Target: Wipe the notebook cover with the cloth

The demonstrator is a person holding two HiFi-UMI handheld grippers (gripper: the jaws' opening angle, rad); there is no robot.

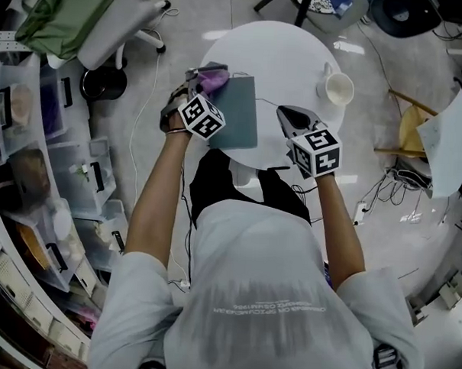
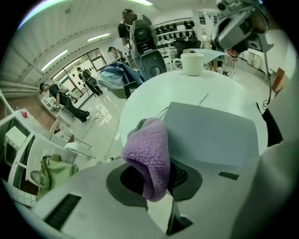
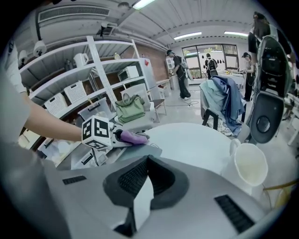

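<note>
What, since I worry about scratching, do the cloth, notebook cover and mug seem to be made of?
The cloth looks like lilac fleece or microfibre: fuzzy, nubbly pile. The notebook cover is smooth, matte grey-blue, perhaps coated card or plastic; the look leaves it open. The mug is smooth, plain white, likely glazed ceramic.

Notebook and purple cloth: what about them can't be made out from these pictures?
- Head view: the marker cube of the left gripper covers part of the left edge of the notebook.
- Left gripper view: the cloth hides where it meets the cover, so contact cannot be told.
- Right gripper view: the right gripper body cuts off most of the notebook.
</note>
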